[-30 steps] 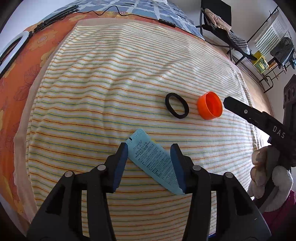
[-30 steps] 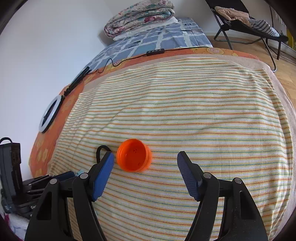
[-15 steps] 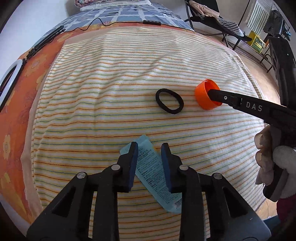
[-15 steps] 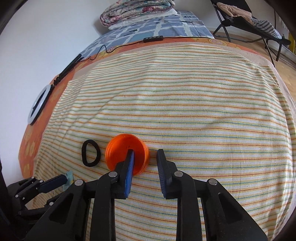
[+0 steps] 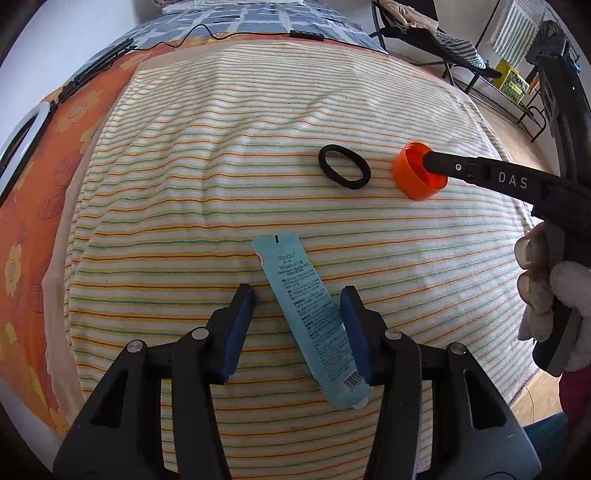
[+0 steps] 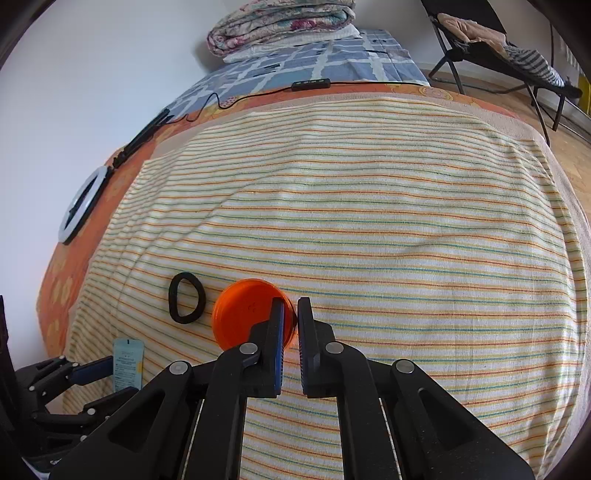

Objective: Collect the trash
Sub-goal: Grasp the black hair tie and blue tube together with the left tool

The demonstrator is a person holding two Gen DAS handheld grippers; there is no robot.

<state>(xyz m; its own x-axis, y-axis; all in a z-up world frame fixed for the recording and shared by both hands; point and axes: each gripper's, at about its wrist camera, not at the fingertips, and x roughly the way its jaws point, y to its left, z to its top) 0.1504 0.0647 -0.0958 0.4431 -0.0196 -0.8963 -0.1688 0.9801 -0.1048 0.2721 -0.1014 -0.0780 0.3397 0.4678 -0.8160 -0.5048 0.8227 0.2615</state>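
Note:
A light blue cream tube lies flat on the striped blanket between the fingers of my left gripper, which is open around it, not touching. It also shows in the right wrist view. A black hair tie lies beyond it, also seen in the right wrist view. My right gripper is shut on the rim of an orange cap, one finger inside it. In the left wrist view the cap sits right of the hair tie.
An orange flowered sheet lies under the blanket, with a white ring light and a black cable on it. Folded quilts are at the bed's far end. A folding chair stands on the floor to the right.
My left gripper closed around the blue tube, then opened wide again; the tube now lies more lengthwise. My right gripper moved in and shut on the orange cap's rim.

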